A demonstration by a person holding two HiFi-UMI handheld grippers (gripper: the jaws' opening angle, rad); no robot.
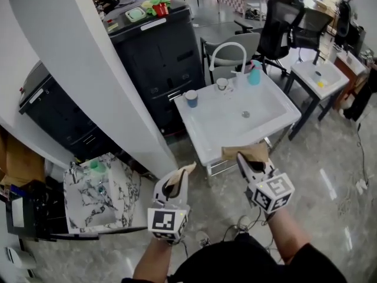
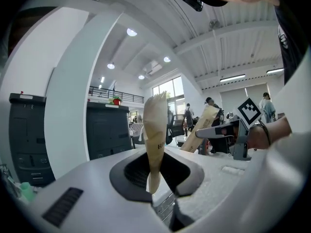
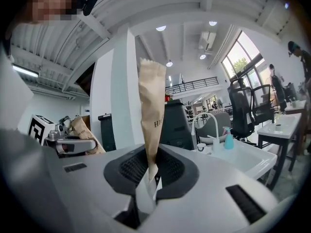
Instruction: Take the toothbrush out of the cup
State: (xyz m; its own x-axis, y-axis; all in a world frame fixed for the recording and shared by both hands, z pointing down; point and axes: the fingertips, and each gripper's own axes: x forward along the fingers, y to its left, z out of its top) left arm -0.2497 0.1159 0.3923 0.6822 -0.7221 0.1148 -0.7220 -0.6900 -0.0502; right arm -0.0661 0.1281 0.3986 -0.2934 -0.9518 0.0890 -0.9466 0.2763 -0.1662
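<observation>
- Still approaching: my left gripper and right gripper are each pinched nearly shut on a brown paper strip.
- The blue cup and white cup stand on the sink rim, well ahead; I can't make out the toothbrush.
- Next, I judge: close in and free one jaw pair.

A blue round cup stands on the white ceramic basin's left corner. A teal plastic bottle stands farther right, by the rear rim.

Left gripper, right gripper: pale grey shells, black-white marker cubes; black top.
</observation>
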